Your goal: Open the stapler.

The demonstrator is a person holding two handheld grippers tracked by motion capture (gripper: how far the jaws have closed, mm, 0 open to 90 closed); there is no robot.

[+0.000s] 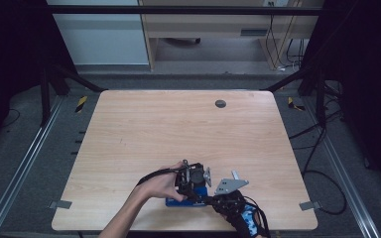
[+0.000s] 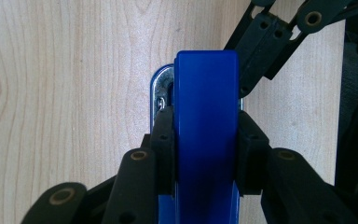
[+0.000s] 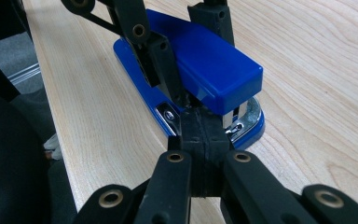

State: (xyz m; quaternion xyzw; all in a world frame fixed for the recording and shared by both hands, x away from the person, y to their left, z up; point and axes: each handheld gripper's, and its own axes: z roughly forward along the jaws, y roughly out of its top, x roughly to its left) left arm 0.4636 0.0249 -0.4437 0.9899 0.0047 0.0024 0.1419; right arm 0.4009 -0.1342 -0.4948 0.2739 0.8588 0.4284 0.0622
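I see the wooden counter (image 1: 188, 129) bare but for one cluster near its front edge, where both of my hands meet over a blue stapler (image 1: 184, 201). The stapler lies flat on the counter, and its long axis is what the next move turns on. In the left gripper view the body runs straight away from the left claw (image 2: 206, 154), nose pointing up the frame, so that claw straddles it across the width. The jaws stand part open and their pads press on the two flanks of the blue top arm – a firm hold, by my reading. The right claw (image 3: 204, 135) comes in from the nose end, roughly along the same axis but opposed to the left. Its jaws are fully closed, pad against pad, and the joined tips sit at the stapler's mouth, touching or just short of the metal head under the blue cap – I cannot tell which. So the left claw steadies, and the right is nearer the working end.
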